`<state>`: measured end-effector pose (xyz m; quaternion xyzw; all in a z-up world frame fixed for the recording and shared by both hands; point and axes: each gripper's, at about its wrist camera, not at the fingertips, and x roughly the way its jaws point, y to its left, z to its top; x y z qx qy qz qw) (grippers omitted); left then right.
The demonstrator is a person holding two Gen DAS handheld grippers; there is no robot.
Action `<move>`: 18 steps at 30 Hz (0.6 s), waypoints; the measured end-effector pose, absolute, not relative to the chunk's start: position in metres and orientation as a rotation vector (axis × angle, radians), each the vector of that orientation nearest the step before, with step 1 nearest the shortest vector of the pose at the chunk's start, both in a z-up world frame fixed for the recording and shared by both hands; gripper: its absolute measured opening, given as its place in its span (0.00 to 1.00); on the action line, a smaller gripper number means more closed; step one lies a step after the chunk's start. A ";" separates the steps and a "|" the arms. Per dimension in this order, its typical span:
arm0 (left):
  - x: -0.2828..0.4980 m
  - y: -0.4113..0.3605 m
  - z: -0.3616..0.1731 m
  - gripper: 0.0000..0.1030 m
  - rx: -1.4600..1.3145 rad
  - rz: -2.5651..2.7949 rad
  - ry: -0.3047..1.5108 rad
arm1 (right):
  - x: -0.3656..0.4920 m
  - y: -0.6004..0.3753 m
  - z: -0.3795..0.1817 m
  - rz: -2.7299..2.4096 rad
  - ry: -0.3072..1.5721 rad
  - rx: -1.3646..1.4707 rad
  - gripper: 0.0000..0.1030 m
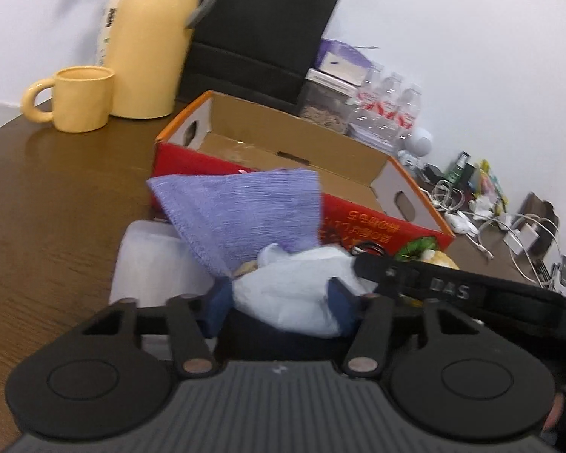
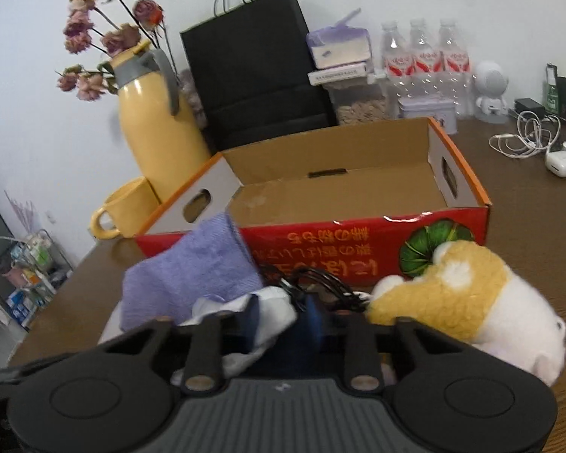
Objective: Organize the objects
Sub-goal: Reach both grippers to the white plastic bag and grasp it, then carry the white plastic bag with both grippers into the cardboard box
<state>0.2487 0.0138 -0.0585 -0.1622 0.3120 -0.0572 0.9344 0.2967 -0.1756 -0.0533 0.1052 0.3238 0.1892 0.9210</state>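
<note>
A white crumpled bag (image 1: 290, 294) fills the gap between the blue pads of my left gripper (image 1: 279, 304), which press on it from both sides. My right gripper (image 2: 283, 319) reaches in from the right, its jaws nearly together on a fold of the same white bag (image 2: 277, 304). A purple cloth (image 1: 241, 211) rises behind the bag, leaning toward the open red cardboard box (image 2: 358, 234). A yellow-and-white plush toy (image 2: 452, 302) lies right of my right gripper, with a black cable (image 2: 320, 283) beside it. A white container (image 1: 151, 264) stands left of the bag, partly hidden.
A yellow jug (image 1: 151, 45) and yellow mug (image 1: 81, 98) stand left of the box. Behind it are a black paper bag (image 1: 260, 37), stacked boxes and water bottles (image 1: 388, 109). Chargers and white cables (image 1: 509, 234) lie at the right. The brown table (image 1: 56, 188) ends at the left.
</note>
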 end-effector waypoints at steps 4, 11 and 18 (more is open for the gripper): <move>0.229 0.030 -0.055 0.08 -0.388 -0.119 0.633 | 0.271 -0.179 -0.047 0.392 0.636 0.222 0.05; 0.164 0.016 -0.062 0.03 -0.353 -0.235 0.678 | 0.165 -0.177 -0.050 0.470 0.684 0.170 0.01; 0.130 0.020 -0.066 0.31 -0.272 -0.153 0.654 | 0.123 -0.193 -0.065 0.390 0.705 0.130 0.09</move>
